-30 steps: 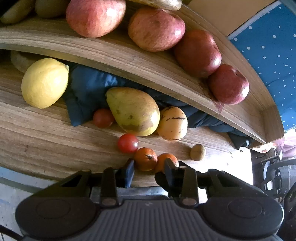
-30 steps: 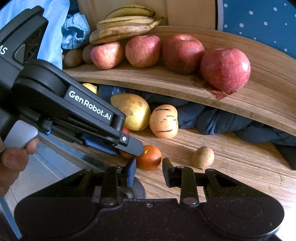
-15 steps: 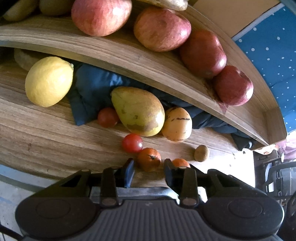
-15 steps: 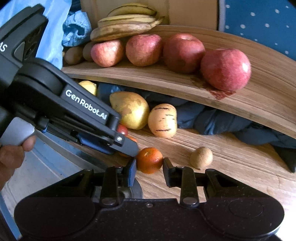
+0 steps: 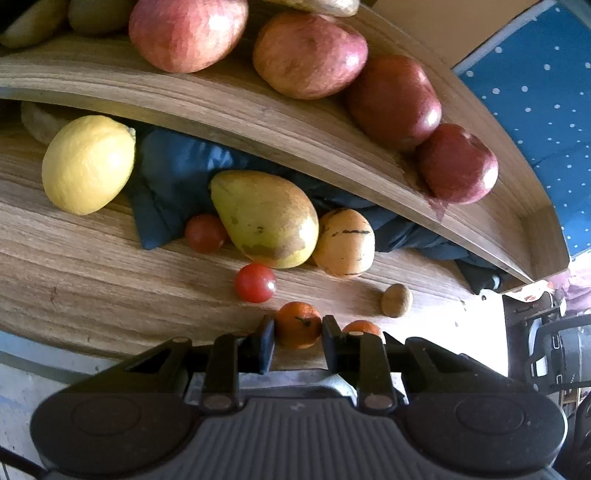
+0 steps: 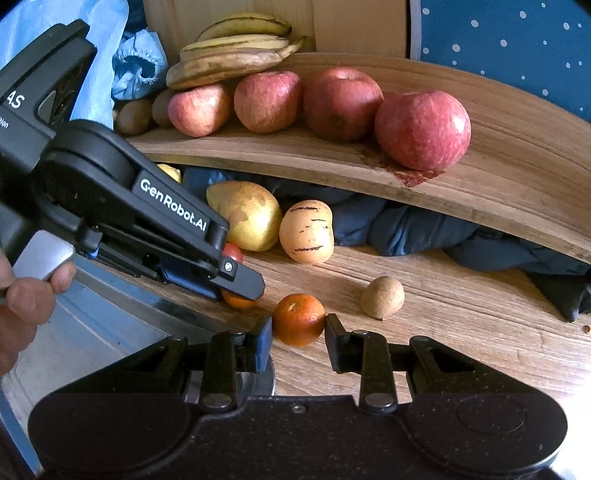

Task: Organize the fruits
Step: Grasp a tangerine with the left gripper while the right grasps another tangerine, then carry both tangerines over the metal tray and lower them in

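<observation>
A two-level wooden shelf (image 6: 498, 206) fills both views, its lower board (image 5: 92, 295) holding loose fruit and its upper ledge a row of apples, with a blue polka-dot wall (image 6: 517, 33) behind. Nearest the camera, the left gripper (image 5: 297, 330) tilts steeply down toward the front edge of the lower board, and its jaws are closing on a small orange (image 5: 297, 329) that sits between them, the pads touching or all but touching its sides. In the right wrist view the same tool reaches in from the left, a hand (image 6: 26, 306) wrapped around its grey trigger, and its tip hides most of that orange. The right gripper (image 6: 298, 332) also slants down, close beside the left one, with a second small orange (image 6: 299, 319) framed between its fingertips; the jaws sit narrow on either side of it, but whether the pads actually press on the skin is hard to judge from this angle. Just past the oranges lie a red tomato (image 5: 255, 283) and, to the right, a small brown fruit (image 6: 382, 297). Farther in, a large yellow-green mango (image 5: 264, 218) rests against a striped pale-orange fruit (image 5: 344, 242), with another tomato (image 5: 205, 233) at its left and a lemon (image 5: 88, 164) well to the left. A dark blue cloth (image 6: 406, 229) is bunched behind them under the ledge. On the ledge above stand four red apples (image 6: 423, 129), and at the far left end a bunch of bananas (image 6: 236, 55).
</observation>
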### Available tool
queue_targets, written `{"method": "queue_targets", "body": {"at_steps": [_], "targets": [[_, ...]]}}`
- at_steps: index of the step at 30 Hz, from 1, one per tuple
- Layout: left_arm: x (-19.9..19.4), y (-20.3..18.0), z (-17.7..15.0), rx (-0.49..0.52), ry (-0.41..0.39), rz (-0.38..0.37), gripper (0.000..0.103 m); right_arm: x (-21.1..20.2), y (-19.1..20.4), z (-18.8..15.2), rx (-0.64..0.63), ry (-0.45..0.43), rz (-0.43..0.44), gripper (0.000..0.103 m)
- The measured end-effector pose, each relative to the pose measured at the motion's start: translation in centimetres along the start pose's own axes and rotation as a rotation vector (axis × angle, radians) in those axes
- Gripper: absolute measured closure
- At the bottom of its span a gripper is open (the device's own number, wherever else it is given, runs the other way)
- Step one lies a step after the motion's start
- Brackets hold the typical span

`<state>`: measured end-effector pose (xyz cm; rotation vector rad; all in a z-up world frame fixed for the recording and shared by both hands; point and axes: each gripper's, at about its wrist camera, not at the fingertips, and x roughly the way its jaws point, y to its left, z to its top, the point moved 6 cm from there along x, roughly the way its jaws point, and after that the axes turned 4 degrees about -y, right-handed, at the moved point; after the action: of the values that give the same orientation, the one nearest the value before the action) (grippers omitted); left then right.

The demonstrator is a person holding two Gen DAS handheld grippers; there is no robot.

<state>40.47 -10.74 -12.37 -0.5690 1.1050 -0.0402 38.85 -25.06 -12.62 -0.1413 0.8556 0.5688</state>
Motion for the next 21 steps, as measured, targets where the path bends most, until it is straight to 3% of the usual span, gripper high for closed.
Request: {"method": "queue_targets", "body": {"at_steps": [21], "targets": [[-5.0, 1.5, -2.3, 0.121, 0.031, -0.116, 0.074, -4.3, 2.4, -0.6, -0.013, -0.056, 0.012, 0.071]]}}
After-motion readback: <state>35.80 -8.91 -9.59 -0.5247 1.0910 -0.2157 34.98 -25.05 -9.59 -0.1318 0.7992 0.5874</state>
